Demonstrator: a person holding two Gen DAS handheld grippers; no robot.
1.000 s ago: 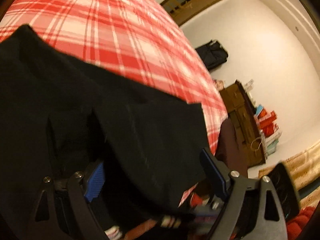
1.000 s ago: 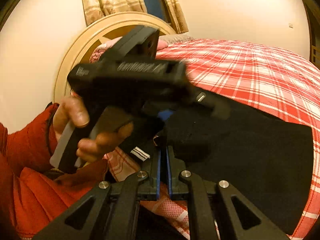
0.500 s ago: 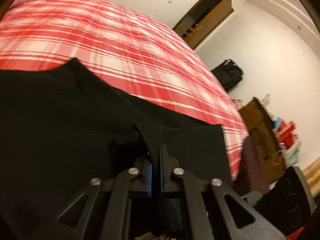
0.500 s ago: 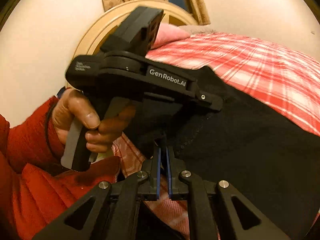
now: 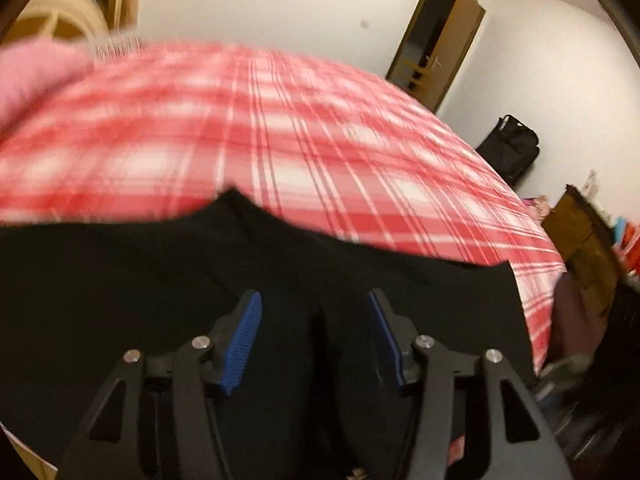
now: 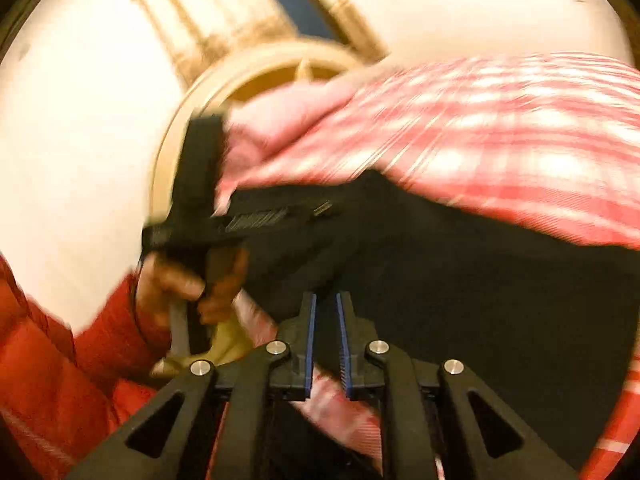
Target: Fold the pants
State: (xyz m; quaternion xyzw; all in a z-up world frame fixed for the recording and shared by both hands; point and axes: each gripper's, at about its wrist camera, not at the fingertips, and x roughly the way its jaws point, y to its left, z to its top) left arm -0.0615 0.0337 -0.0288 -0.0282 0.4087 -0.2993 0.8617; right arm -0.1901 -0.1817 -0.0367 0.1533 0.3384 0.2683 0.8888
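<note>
The black pants [image 5: 120, 280] lie spread on the red and white plaid bed [image 5: 300, 140]. In the left wrist view my left gripper [image 5: 314, 300] is open, its blue pads apart just above the black cloth, holding nothing. In the right wrist view my right gripper [image 6: 326, 300] has its blue pads a small gap apart, with black cloth [image 6: 480, 300] beyond them; I cannot tell whether cloth lies between them. The left gripper's body [image 6: 208, 216] shows there in the person's hand, at the pants' left edge. Both views are blurred by motion.
A pink pillow [image 5: 36, 76] and round cream headboard [image 6: 248, 76] stand at the bed's head. An open brown door [image 5: 440, 32], a black bag [image 5: 512, 148] and a wooden dresser [image 5: 576, 232] stand along the far wall. The person's red sleeve [image 6: 48, 360] is at the lower left.
My left gripper, shut on the pants half a second ago, has opened and let go. My right gripper's pads have parted slightly. Both cameras have swung toward the head of the bed.
</note>
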